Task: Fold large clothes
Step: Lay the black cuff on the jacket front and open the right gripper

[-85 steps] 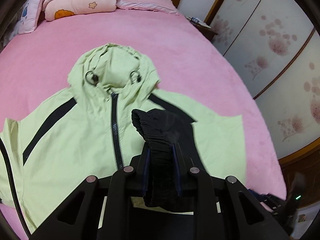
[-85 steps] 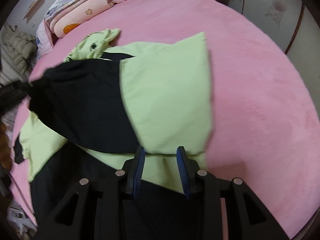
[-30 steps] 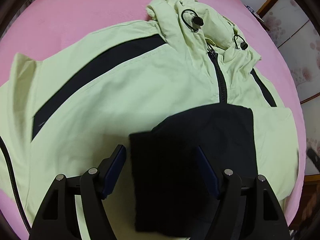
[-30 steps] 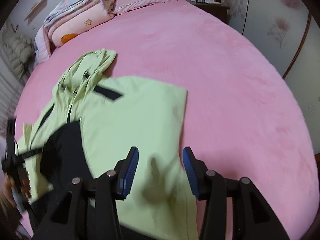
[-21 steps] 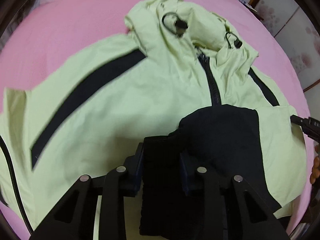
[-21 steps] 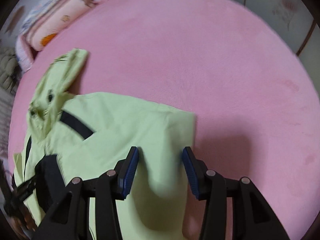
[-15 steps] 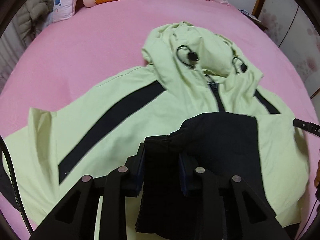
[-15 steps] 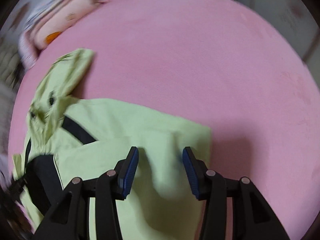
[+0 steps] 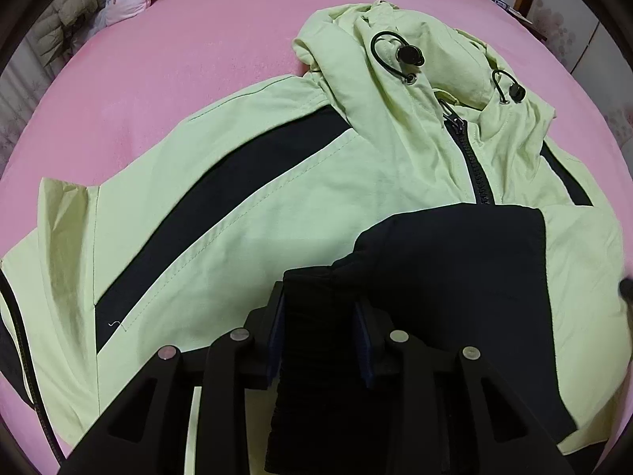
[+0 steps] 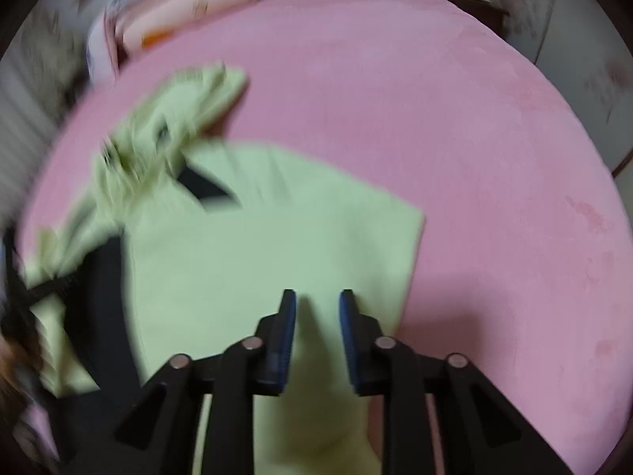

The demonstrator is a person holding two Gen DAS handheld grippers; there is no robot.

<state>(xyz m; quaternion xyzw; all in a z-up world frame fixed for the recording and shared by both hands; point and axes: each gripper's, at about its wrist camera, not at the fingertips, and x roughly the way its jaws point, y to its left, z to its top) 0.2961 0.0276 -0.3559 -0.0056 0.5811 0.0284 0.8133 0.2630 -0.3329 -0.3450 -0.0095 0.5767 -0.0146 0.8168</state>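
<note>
As jacket (image 9: pixel 245 213) drapes limp on bed (image 9: pixel 158 59), we judge it light, slippery: left tongs (image 9: pixel 320 328), easing apart, grasp black cuff (image 9: pixel 316 316) at 6 o'clock; right tongs (image 10: pixel 316 328) closing over green fold, not yet pinching.

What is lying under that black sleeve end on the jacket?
The black sleeve end lies across the light green jacket, covering the lower zipper and chest. Beneath the jacket is the pink bedcover. What the jacket front looks like under the sleeve is hidden.
</note>
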